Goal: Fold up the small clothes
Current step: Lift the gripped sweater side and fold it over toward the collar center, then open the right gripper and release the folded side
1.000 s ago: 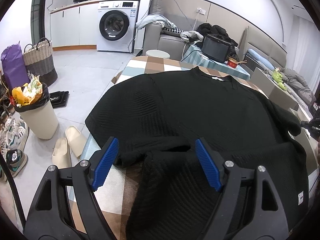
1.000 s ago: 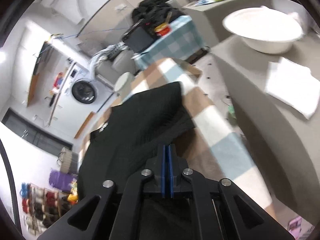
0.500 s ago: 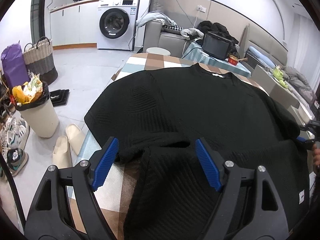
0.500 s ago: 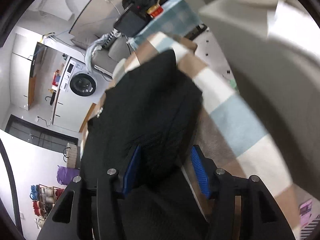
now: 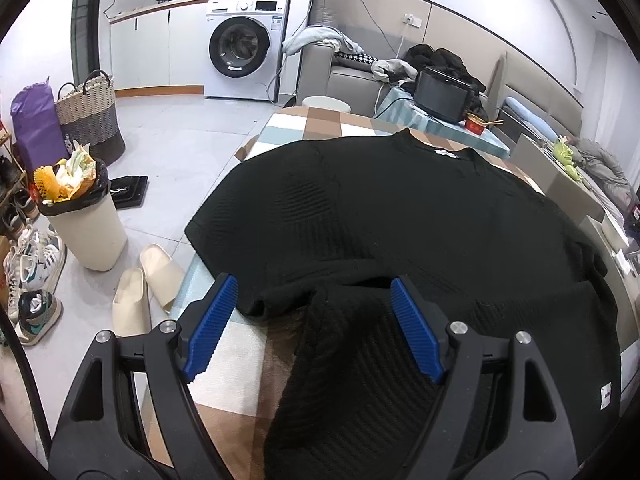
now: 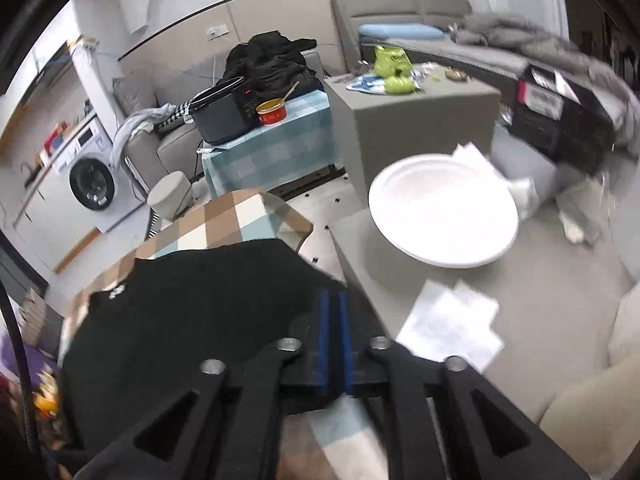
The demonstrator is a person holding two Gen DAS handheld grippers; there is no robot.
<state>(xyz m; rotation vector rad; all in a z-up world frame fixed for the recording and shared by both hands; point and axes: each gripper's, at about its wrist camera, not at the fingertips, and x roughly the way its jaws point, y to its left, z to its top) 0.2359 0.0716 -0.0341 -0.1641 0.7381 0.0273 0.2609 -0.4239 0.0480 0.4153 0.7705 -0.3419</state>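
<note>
One black ribbed sweater (image 5: 400, 216), hem folded up

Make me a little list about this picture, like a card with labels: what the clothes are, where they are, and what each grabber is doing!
clothes: black knit sweater, one part folded over near the bottom
where: spread on a checked tablecloth
left gripper: open wide above the folded part, pads not pressing it
right gripper: blue pads nearly together and closing, at the sweater's edge; cloth between them cannot be seen
nearby: white bowl, washing machine, full bin, slippers on the floor
</note>
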